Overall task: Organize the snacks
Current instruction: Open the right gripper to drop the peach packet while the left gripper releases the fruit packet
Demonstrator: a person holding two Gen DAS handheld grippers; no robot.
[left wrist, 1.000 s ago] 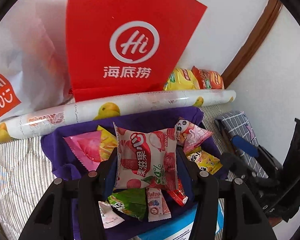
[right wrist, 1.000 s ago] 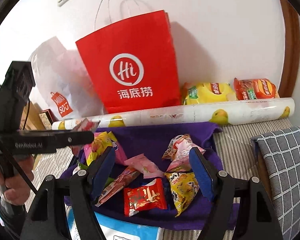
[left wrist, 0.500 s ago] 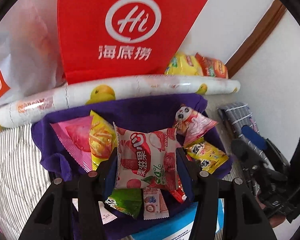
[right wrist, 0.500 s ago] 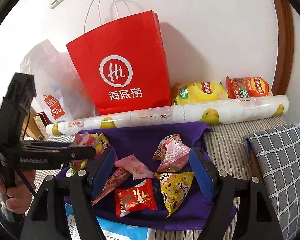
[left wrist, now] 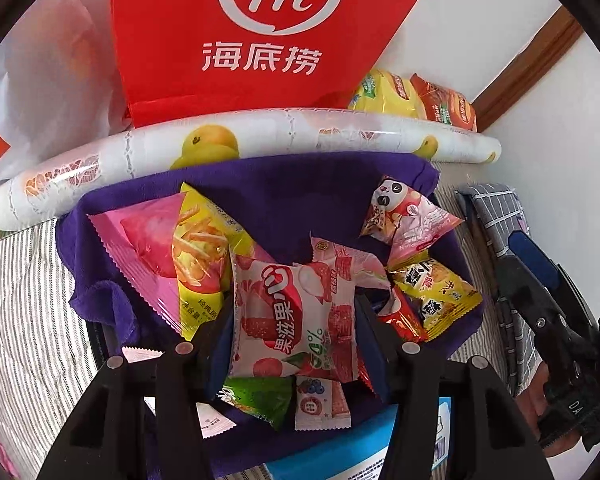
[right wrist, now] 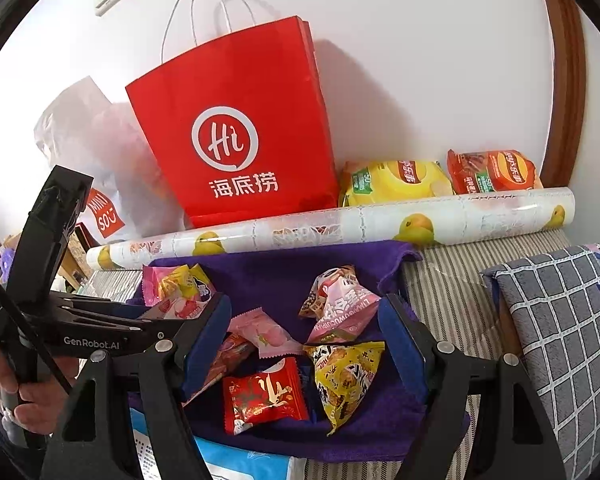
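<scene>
The left gripper (left wrist: 294, 320), low in the middle of the left wrist view, was clamped on a white-and-pink lychee snack pack (left wrist: 292, 316), held upright between the two blue pads. Its jaws had just been opening a touch, though the pack was still pinched between them and hung over the pile.

The rest of the snacks were spread on a purple towel (left wrist: 308, 196) filling the middle of the frame: a pink packet (left wrist: 140, 240) and a yellow chips packet (left wrist: 200, 248) overlapping at centre left, a panda packet (left wrist: 404, 216) at upper right of the towel, a yellow-and-black packet (left wrist: 436, 288) just below it, and a green packet (left wrist: 260, 400) at the bottom under the held pack.

In the right wrist view, the right gripper (right wrist: 304, 344) was seen at bottom centre with jaws set fairly wide and nothing between the pads. Framed inside the gap on the towel were a red packet (right wrist: 260, 396), the yellow-and-black one and a pale pink candy packet (right wrist: 264, 334).

Along the back of both views a roll with yellow fruit print (right wrist: 340, 224) was laid across, just behind the towel. A red paper bag (right wrist: 236, 128) stood behind it against the wall, with two chip bags (right wrist: 396, 180) to its right. A grey checked cushion (right wrist: 560, 320) was seen at the right edge.
</scene>
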